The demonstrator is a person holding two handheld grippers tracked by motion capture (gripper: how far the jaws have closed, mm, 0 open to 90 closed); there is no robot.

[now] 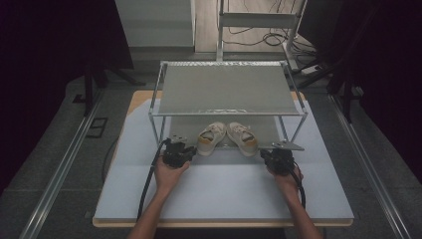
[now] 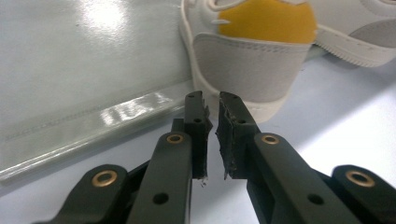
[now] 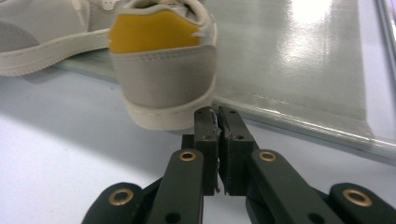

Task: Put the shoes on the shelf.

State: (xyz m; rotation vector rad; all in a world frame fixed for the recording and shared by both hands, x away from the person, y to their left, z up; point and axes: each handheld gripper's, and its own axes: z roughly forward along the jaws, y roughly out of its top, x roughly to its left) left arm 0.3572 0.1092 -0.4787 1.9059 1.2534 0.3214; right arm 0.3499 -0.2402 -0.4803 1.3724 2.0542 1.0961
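Left gripper [image 2: 212, 105] is sitting with jaws nearly together, only a thin slit between the pads, nothing in it; it is resting low over the white table [image 1: 224, 189] just short of the heel of the left shoe [image 2: 254, 56], not touching it. Right gripper [image 3: 217, 116] is sitting closed too, pads meeting with nothing between them, tips pointing at the right side of the right shoe [image 3: 163, 70] heel, just beside the sole; contact is unclear. Both shoes are showing a grey heel panel with a yellow tab above. From the high view, left gripper [image 1: 178, 151] and right gripper [image 1: 278, 158] are flanking the pair, which is lying toes inward, heels toward the person, partly under the metal rack [image 1: 226, 89], on its shiny bottom sheet [image 2: 84, 70].
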